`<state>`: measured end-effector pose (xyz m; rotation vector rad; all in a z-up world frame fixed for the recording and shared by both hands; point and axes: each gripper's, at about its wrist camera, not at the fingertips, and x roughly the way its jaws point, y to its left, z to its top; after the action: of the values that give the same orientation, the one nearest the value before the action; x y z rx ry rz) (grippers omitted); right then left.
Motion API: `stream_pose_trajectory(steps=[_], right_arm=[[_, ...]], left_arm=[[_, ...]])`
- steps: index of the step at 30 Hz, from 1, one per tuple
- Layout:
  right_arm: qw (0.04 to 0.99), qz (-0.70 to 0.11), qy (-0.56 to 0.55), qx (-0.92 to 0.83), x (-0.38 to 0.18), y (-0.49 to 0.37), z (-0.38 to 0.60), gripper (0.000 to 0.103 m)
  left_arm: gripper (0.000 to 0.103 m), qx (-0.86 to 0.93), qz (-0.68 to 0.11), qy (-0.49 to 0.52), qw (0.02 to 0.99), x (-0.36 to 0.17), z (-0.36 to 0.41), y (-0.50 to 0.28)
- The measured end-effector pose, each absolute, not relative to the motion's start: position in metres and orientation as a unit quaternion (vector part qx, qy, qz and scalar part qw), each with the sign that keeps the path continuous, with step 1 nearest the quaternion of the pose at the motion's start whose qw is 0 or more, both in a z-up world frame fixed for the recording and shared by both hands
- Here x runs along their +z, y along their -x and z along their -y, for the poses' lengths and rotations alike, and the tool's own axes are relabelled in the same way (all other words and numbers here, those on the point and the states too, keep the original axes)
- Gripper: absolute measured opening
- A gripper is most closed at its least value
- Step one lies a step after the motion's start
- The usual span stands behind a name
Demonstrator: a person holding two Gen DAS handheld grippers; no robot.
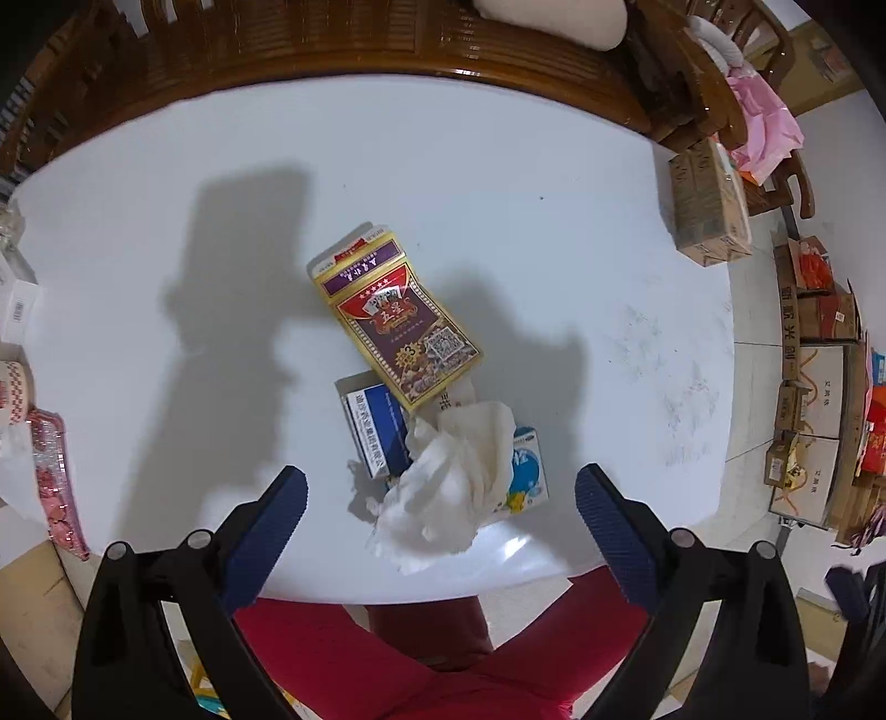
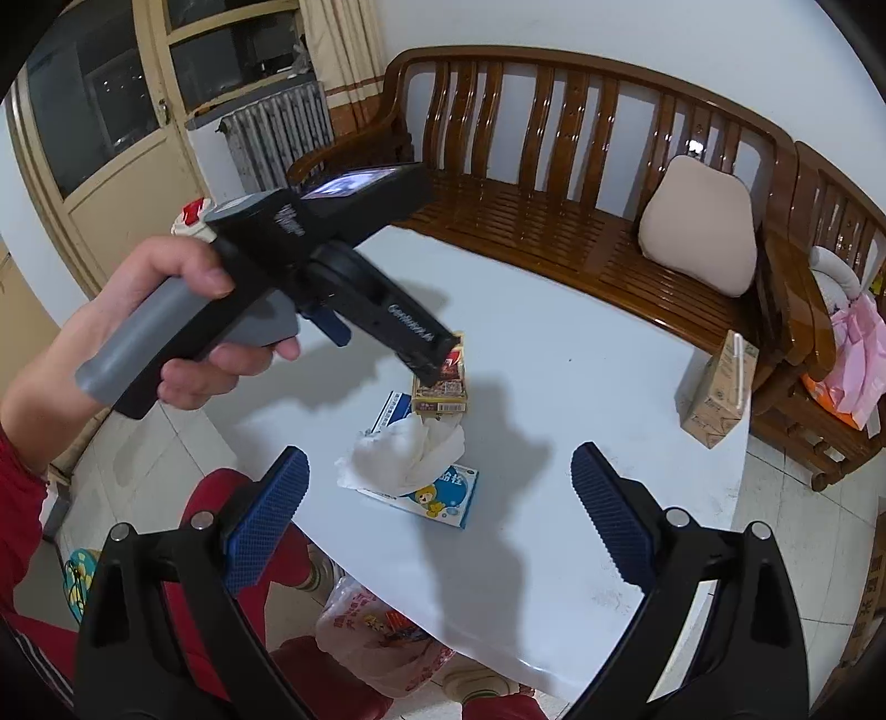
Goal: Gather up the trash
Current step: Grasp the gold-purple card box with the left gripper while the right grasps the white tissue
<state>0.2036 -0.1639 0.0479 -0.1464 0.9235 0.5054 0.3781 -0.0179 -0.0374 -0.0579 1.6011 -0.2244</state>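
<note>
From the left wrist view, the left gripper (image 1: 440, 493) hangs above the near edge of the white bench (image 1: 498, 183) with its blue-padded fingers (image 1: 266, 531) spread wide and nothing between them. Directly ahead lies a small heap of trash: a crumpled white tissue (image 1: 454, 482) sits on top of a light blue carton with a cartoon print (image 1: 529, 471) and partly over a blue and white box (image 1: 368, 423), while a gold and maroon playing-card box (image 1: 398, 321) with its flap open lies just beyond, its near corner overlapping the blue and white box. A brown cardboard carton (image 1: 706, 205) stands at the far right edge of the bench, well apart from the heap, and a wooden sofa (image 1: 332, 39) runs along the far side. From the right wrist view, the right gripper (image 2: 440, 487) also hovers over the bench (image 2: 581, 387) with fingers (image 2: 612, 509) wide apart and empty, the tissue (image 2: 410, 448) and cartoon carton (image 2: 443, 498) lying ahead between them. The person's left hand (image 2: 166, 327) grips the grey handle of the left gripper (image 2: 426, 354), which points down toward the card box (image 2: 443, 387). A printed plastic bag (image 2: 376, 637) sits on the floor below the bench's near edge, and a beige cushion (image 2: 700, 221) rests on the sofa (image 2: 554, 221)
</note>
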Motion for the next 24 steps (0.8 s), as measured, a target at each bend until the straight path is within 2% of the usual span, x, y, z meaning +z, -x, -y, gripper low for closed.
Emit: stream_pose_trajectory(steps=[14,24], right_arm=[[0.812,-0.501,0.083,0.288,-0.065,-0.229,0.117,0.093],[0.798,-0.515,0.041,0.311,-0.099,-0.264,0.109,0.093]], left_arm=[[0.095,-0.089,-0.756,0.105,0.639,-0.114,0.005,-0.414],[0.095,-0.081,-0.766,0.147,0.621,-0.143,-0.005,-0.435]])
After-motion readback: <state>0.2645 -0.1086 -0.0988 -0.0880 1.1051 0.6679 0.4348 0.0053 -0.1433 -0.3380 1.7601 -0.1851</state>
